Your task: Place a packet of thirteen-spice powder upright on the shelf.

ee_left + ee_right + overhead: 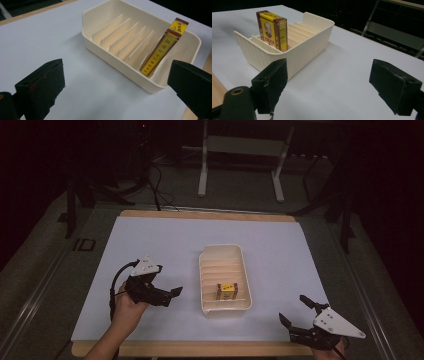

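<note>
A cream tray (244,270) with several slot dividers lies in the middle of the white sheet. A yellow and dark red box (226,291) stands upright in a slot near the tray's front end. My left gripper (172,296) is open just left of the tray, nothing between its jaws. From the left gripper view the tray (105,47) and the box (160,53) sit ahead of the open left gripper (117,68). My right gripper (292,308) is open at the front right, apart from the tray. In the right gripper view the tray (307,50) and box (272,28) lie left of the open right gripper (329,65).
The white sheet (150,240) covers a wooden tabletop whose bare edge (200,349) runs along the front. Behind the table stand a white metal frame (240,150) and dark cables (155,185) on the floor. Bare sheet surrounds the tray on all sides.
</note>
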`<state>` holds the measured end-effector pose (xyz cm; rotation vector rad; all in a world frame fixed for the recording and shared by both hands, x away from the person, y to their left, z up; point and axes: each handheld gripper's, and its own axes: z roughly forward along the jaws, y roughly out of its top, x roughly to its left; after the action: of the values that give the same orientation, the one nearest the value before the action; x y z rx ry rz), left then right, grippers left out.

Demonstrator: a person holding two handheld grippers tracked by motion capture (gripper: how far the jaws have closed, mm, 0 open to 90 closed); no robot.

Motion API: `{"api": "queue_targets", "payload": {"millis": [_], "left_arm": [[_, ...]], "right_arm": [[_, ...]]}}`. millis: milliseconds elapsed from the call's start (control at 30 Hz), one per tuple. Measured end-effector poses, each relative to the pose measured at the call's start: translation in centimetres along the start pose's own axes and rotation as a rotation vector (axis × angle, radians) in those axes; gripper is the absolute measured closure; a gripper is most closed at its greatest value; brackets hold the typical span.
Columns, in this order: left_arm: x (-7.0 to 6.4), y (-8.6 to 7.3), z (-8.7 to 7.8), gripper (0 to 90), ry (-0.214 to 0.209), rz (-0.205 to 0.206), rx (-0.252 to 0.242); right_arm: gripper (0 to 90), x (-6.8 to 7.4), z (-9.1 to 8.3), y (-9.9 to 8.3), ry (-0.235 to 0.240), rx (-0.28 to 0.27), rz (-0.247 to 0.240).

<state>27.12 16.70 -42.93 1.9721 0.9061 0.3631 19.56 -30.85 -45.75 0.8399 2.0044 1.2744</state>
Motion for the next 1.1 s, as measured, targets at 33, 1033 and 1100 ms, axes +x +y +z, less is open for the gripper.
{"api": "queue_targets", "payload": {"millis": [33,1033,1100], "left_arm": [[0.0,-0.2,-0.1,1.2,0.0,-0.005,-0.007],[-0.1,-5.5,-1.7,1.2,0.077,-0.028,0.017],[-0.1,-5.5,-1.8,1.2,0.084,-0.033,0.005]], "right_arm": [[15.1,0.0,0.0,0.0,0.0,0.0,-0.001],[15.1,0.1,0.0,0.0,-0.002,0.0,-0.002],[15.1,0.1,0.0,0.0,-0.001,0.0,-0.003]]}}
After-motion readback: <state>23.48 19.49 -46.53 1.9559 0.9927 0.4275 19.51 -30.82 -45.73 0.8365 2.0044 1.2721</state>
